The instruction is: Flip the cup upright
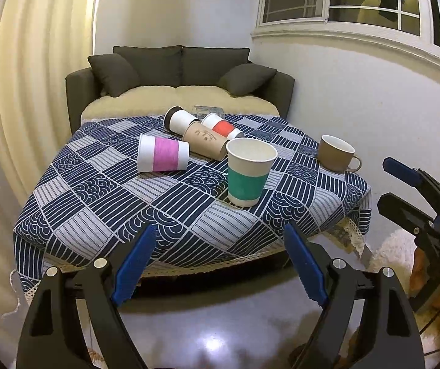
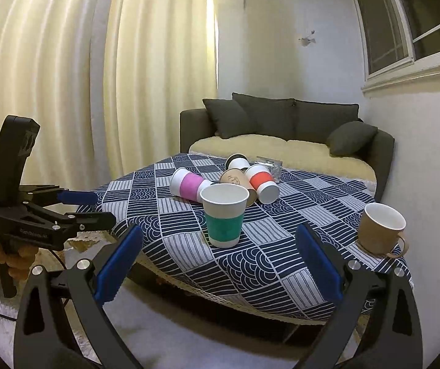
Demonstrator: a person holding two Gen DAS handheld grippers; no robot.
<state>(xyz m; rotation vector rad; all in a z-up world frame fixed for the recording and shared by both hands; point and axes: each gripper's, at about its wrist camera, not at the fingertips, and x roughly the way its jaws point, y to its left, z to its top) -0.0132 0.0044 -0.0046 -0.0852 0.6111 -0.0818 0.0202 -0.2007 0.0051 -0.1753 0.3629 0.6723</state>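
Both grippers, left (image 1: 220, 264) and right (image 2: 220, 264), spread wide, holding nothing. Pink-banded cup (image 1: 162, 157) lies on its side across bench (image 1: 97, 215), left gripper likely nearer.

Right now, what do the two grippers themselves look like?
Both are alike: the left gripper and right gripper have black angular frames, silver round bolts at the joints, and two fingers faced with ridged blue pads. The right wrist view shows a tall black handle, faint pale lettering on the frame and a thin dark cable.
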